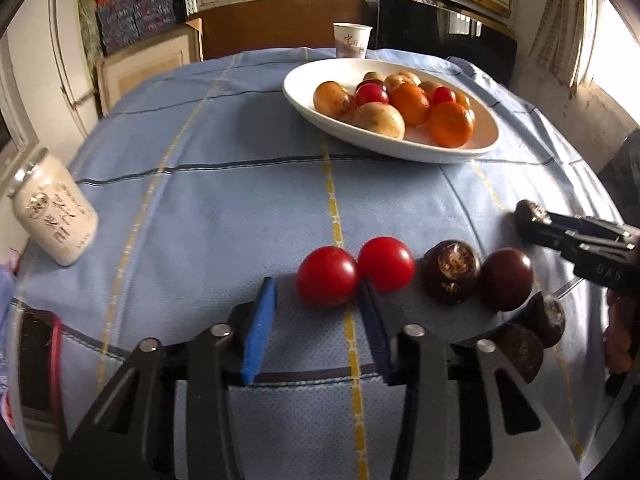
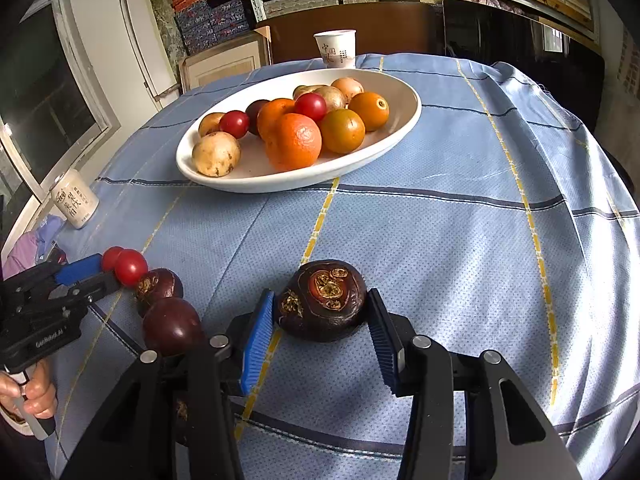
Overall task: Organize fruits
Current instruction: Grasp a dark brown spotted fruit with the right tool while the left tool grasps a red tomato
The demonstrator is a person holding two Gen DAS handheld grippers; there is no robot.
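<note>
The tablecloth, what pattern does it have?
The tablecloth is light blue with a grid of dark blue and yellow lines, clearest in the right wrist view.

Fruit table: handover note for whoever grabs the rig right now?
Left tongs: open, tips at the near red tomato, not gripping it.
Right tongs: shut on a dark fruit, low at the cloth.
Done: second red tomato and two dark round fruits lie in a row on the cloth.
Left: white bowl holds mixed oranges, tomatoes, pale fruit; probably sort those next.
</note>
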